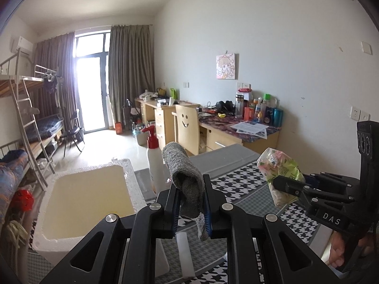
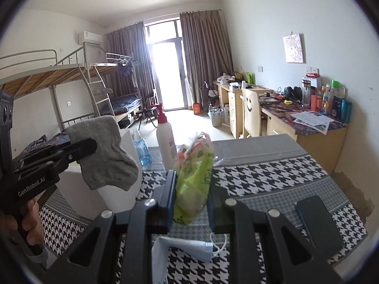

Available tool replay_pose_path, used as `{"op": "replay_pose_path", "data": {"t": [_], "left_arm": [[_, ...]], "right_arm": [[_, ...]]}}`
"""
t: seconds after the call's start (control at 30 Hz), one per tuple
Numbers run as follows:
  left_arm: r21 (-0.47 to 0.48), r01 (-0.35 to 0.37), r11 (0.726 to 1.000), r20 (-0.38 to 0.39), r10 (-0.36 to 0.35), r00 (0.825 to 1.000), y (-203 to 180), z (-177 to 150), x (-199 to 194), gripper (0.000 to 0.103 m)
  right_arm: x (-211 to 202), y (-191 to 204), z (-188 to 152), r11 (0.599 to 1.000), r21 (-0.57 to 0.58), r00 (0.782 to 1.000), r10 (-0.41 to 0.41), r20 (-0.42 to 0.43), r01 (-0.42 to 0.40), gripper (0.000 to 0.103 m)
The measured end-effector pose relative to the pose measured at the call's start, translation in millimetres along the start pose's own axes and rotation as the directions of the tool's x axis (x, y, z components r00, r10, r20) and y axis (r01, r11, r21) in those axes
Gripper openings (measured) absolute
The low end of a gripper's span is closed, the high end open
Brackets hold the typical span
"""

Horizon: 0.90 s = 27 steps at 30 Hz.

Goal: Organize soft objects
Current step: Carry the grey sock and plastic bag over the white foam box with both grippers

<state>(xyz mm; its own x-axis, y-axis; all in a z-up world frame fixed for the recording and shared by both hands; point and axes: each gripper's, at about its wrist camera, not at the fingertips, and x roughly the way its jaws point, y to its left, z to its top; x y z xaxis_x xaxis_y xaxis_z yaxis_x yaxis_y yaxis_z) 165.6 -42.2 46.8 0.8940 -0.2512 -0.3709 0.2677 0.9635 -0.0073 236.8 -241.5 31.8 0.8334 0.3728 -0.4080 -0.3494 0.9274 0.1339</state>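
Both grippers are loaded: left gripper [image 1: 190, 203] pinches a grey sock [image 1: 184, 177], right gripper [image 2: 191, 196] pinches a green packet [image 2: 193, 177]. I'd carry them over the foam box [image 1: 90, 189] at the tabletop's left edge before letting go, sock first.

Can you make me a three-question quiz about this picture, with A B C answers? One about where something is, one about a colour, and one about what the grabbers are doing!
1. Where is the face mask?
A. lying on the checked tablecloth
B. inside the foam box
C. on the chair

2. What colour is the sock?
A. red
B. grey
C. yellow

3. What is the right gripper doing?
A. hanging open and empty
B. pressing the spray bottle
C. clamping a green plastic packet

Answers: 1 A, the mask lies flat on the cloth below the gripper. 2 B, the sock in the left gripper is grey. 3 C, the packet sits pinched between its fingers.
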Motion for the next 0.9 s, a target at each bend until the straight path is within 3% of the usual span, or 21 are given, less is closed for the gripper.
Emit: {"op": "replay_pose_path", "data": {"t": [0.53, 0.9], "left_arm": [[-0.018, -0.03, 0.999, 0.037, 0.031, 0.999, 14, 17, -3, 0.018], [-0.049, -0.086, 0.995, 0.076, 0.09, 0.993, 32, 23, -15, 0.018]], "right_arm": [[12, 13, 16, 0.998, -0.015, 0.999, 0.053, 0.009, -0.053, 0.027], [19, 30, 29, 0.993, -0.051, 0.994, 0.11, 0.015, -0.109, 0.027]]}}
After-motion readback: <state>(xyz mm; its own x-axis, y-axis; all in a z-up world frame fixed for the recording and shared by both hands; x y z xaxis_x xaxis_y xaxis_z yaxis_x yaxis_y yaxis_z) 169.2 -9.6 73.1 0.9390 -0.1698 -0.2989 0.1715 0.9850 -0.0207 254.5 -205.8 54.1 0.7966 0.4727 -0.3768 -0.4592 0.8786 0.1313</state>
